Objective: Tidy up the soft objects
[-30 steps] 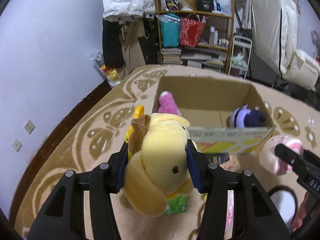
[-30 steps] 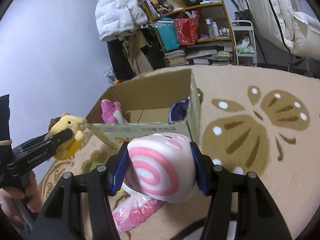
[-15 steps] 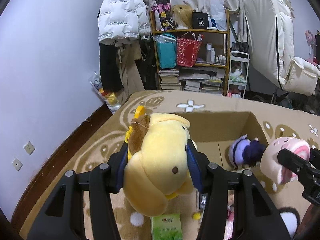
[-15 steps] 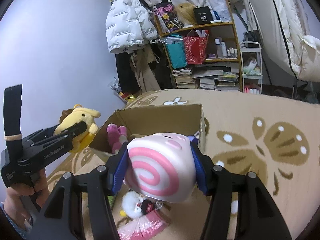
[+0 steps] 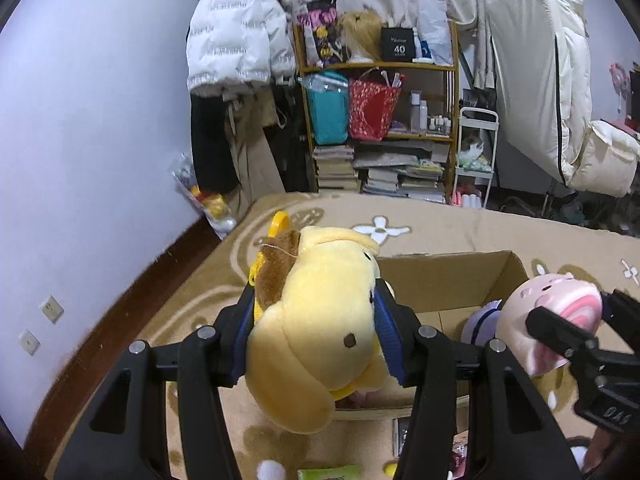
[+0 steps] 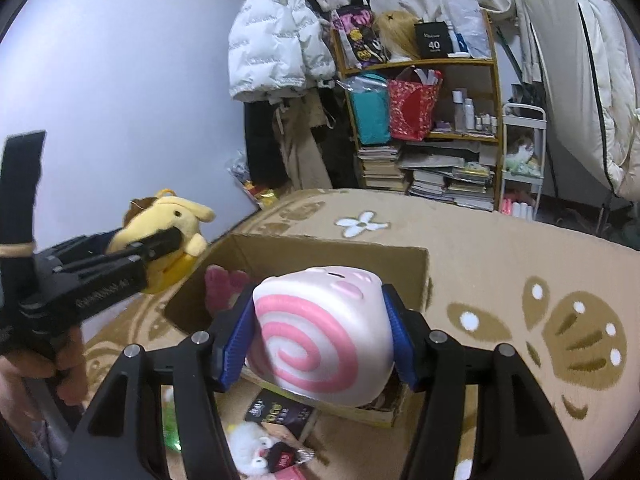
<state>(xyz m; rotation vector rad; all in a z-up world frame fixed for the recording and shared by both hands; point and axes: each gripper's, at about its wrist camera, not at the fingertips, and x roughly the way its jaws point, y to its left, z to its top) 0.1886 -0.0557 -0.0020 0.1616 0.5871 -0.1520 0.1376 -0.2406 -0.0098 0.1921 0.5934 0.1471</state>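
The left tool (image 5: 316, 336) pinches a yellow dog plush (image 5: 320, 320) by its head, and the right tool (image 6: 320, 340) pinches a pink swirl plush (image 6: 324, 344) between its blue pads; both toys hang over the near edge of the open cardboard box (image 6: 336, 256) on the patterned rug (image 6: 520, 264). To finish this step well, I would carry each toy past the near wall, lower it inside, then let go. A pink toy (image 6: 224, 284) and, I think, a purple one (image 5: 480, 320) already lie in the box, leaving free room in the middle. Small clutter lies just in front; beyond, the rug is open as far as the shelf (image 5: 380, 120).
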